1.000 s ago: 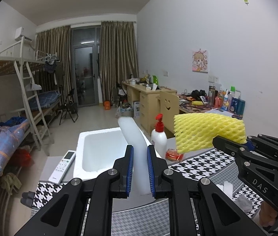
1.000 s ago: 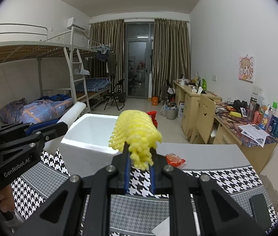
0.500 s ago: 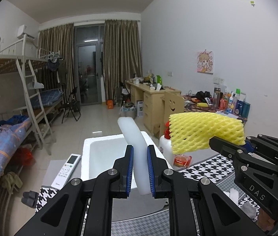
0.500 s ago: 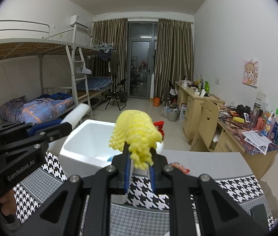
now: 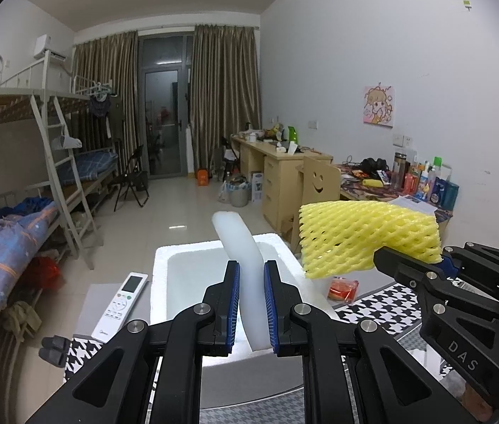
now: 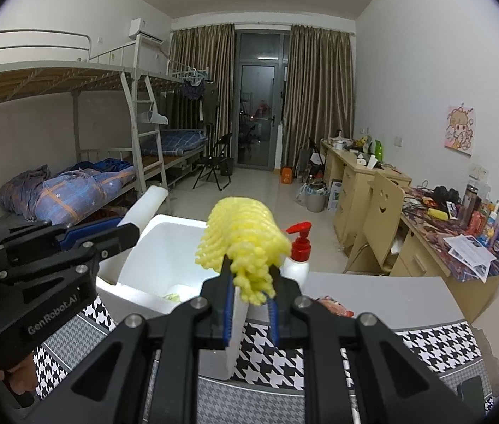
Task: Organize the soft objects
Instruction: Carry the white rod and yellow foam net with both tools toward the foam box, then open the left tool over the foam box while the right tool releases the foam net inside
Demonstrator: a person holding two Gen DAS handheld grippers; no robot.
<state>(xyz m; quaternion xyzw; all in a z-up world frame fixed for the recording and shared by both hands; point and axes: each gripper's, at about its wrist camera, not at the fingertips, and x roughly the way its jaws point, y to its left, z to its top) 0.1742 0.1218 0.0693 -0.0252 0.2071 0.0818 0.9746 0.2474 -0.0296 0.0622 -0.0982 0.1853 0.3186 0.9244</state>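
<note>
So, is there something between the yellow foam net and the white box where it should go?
Nothing visible blocks it. The yellow foam net hangs in the right gripper over the open white box; the pump bottle stands aside.

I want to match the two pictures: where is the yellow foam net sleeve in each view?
Left wrist view: yellow foam net sleeve right of centre, held by the right gripper.
Right wrist view: sleeve at centre, above the jaws.
Shared landmark: white foam box behind it.
</note>
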